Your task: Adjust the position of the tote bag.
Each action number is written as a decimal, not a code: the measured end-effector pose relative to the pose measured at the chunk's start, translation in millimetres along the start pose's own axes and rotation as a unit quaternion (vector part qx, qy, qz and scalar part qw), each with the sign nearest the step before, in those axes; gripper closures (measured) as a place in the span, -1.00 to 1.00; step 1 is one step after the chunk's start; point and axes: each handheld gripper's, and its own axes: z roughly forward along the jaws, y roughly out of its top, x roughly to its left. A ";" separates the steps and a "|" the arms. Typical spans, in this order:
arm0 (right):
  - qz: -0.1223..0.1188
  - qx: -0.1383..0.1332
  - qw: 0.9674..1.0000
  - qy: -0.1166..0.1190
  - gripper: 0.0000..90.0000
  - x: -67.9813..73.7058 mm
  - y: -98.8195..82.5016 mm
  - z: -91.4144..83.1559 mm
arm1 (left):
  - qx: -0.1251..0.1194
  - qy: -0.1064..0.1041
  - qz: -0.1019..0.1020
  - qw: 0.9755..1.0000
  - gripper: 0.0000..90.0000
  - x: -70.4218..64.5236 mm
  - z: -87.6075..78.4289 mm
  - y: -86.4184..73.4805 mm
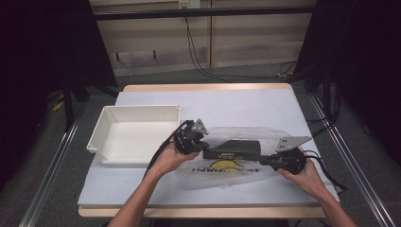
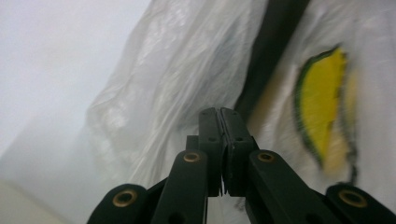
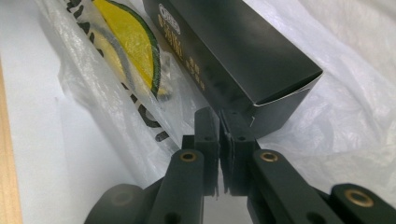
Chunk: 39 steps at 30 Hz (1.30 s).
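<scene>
A crinkled clear plastic bag [image 1: 222, 176] with a yellow logo [image 3: 133, 39] lies on the white-covered table. A long black box [image 1: 232, 149] rests along it. My left gripper [image 1: 204, 151] is at the box's left end, jaws shut, with the bag's film [image 2: 168, 88] bunched at the tips [image 2: 219, 114]. At the box's right end is my right gripper [image 1: 265, 161]. In the right gripper view its jaws [image 3: 219, 115] are shut on the bag's edge, just under the box's open end flap [image 3: 280, 105]. Whether the box is inside the bag I cannot tell.
An empty white tray [image 1: 137, 109] stands left of the bag, close to my left hand. The light wooden table edge [image 1: 203, 212] runs along the front. Metal rails and cables lie on the floor at both sides.
</scene>
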 end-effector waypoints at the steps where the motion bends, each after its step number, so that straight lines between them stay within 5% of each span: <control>1: 0.000 0.000 1.000 0.000 0.92 0.0 0.0 0.0 | 0.000 0.000 0.000 1.000 0.96 0.0 0.0 0.0; 6: -0.004 0.007 1.000 0.008 0.92 2.5 -2.0 4.6 | 0.021 0.021 -0.035 0.999 0.97 17.8 5.0 5.4; 12: -0.004 0.014 1.000 0.012 0.92 6.2 -8.2 7.8 | 0.061 0.021 -0.061 0.996 1.00 37.2 18.0 10.2; 17: -0.010 0.027 1.000 0.012 0.92 8.0 -14.0 10.3 | 0.094 0.031 -0.057 0.993 1.00 38.1 24.7 14.9; 27: -0.035 0.057 0.997 0.032 1.00 21.7 -21.7 7.6 | 0.083 0.023 -0.072 0.994 1.00 44.2 22.0 12.4; 33: -0.008 -0.007 0.999 0.030 1.00 12.9 -9.5 -8.7 | 0.053 0.012 -0.049 0.997 1.00 32.5 14.4 17.5; 39: -0.007 -0.059 0.998 0.004 1.00 -0.3 13.0 -33.5 | 0.060 0.013 -0.062 0.996 1.00 34.3 17.5 15.7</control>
